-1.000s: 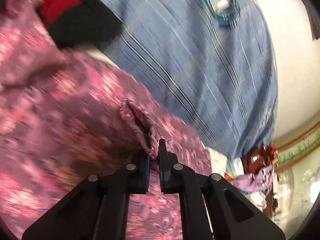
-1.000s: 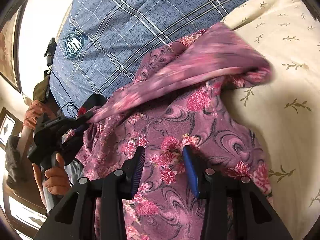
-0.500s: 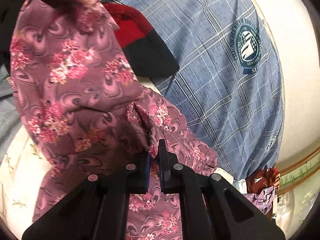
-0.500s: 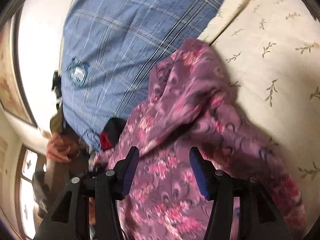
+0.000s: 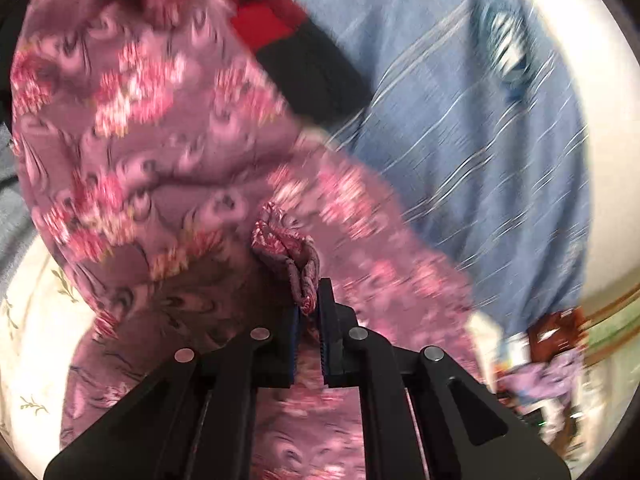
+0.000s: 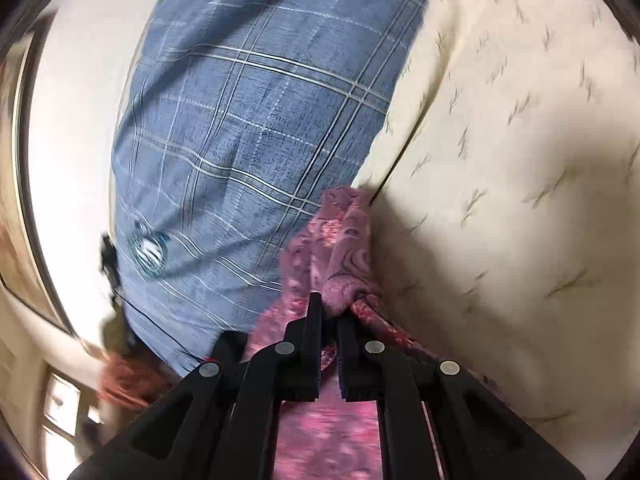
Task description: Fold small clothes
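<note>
Cream bedding (image 6: 520, 184) printed with small olive sprigs fills the right half of the right wrist view and shows again as a pale strip (image 5: 36, 344) at the lower left of the left wrist view. Against it, on the far side, leans a large blue plaid pillow (image 6: 248, 128) with thin white and dark lines and a round teal-and-white badge low on its left side; the same pillow (image 5: 492, 128) takes up the upper right of the left wrist view, streaked by blur. Beyond it lies a plain white wall.

Between the two tools hangs the garment being folded, a mauve floral cloth (image 5: 132, 128) with pink flower clusters and dark swirls. In the left wrist view it spreads wide across the left and centre, draping down over the bedding. Behind its upper edge sits a red and black item (image 5: 296, 44), too blurred to identify.

The left gripper (image 5: 310, 308) has its jaws pressed together on a bunched hem of that cloth, a small puckered fold standing up just beyond the fingertips. The right gripper (image 6: 330, 316) is likewise clamped, pinching a gathered ridge of the floral cloth (image 6: 340, 248) that rises in a narrow peak just where pillow and bedding meet; more of the fabric trails down beneath the jaws toward the camera.

At the lower right of the left wrist view lies blurred clutter of coloured fabric (image 5: 548, 360).
</note>
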Demonstrator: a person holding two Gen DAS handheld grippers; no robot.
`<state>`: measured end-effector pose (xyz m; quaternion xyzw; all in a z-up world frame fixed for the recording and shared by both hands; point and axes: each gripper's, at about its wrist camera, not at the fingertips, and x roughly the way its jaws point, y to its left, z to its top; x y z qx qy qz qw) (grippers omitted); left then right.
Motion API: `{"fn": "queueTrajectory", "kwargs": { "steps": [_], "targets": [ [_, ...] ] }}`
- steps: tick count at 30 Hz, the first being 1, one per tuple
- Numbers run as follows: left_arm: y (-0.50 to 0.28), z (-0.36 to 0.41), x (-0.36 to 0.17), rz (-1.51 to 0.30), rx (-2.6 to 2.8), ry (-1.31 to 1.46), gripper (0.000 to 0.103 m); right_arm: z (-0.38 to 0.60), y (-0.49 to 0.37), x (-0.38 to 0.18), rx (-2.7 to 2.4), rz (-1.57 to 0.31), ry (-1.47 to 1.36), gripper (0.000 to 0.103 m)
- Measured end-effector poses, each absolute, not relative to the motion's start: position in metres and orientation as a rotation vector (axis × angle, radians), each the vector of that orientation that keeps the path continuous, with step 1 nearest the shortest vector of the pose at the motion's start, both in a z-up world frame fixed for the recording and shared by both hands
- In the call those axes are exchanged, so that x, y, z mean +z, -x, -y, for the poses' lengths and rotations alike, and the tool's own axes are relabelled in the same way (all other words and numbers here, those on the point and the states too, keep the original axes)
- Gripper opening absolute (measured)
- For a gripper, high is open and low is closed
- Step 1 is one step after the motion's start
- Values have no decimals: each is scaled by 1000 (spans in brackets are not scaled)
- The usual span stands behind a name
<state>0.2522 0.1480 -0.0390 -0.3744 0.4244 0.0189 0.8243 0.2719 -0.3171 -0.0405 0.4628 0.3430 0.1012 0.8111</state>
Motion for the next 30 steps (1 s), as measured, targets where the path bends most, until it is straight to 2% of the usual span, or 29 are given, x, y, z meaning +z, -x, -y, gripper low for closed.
{"fn": "queueTrajectory", "kwargs": {
  "steps": [3, 8, 10, 12, 14, 16, 17, 26, 28, 29, 30],
  "targets": [
    [-252, -148, -58, -956, 42, 809, 8, 322, -275, -66, 191, -829, -985, 4],
    [-225, -166, -33, -935, 14, 770, 10, 328, -250, -52, 238, -848, -955, 15],
    [-213, -173, -18, -889, 6, 769, 20, 327, -237, -38, 260, -848, -918, 15],
    [-209, -178, -3, -839, 9, 783, 49, 324, -231, -16, 285, -788, -845, 17],
    [-216, -175, 7, -807, 0, 790, 60, 317, -243, 7, 302, -717, -763, 27],
    [-231, -165, 9, -809, -21, 769, 61, 308, -271, 19, 306, -687, -692, 44],
    [-239, -159, 7, -821, -30, 760, 61, 306, -285, 19, 307, -702, -672, 46],
    [-267, -134, -27, -892, -41, 672, 61, 274, -399, -25, 183, -908, -484, 47],
    [-269, -135, -26, -883, -36, 660, 61, 264, -412, -32, 200, -939, -427, 46],
    [-269, -134, -26, -884, -35, 657, 61, 259, -412, -31, 209, -944, -392, 39],
    [-270, -134, -26, -884, -35, 656, 61, 255, -414, -29, 236, -940, -355, 5]
  ]
}}
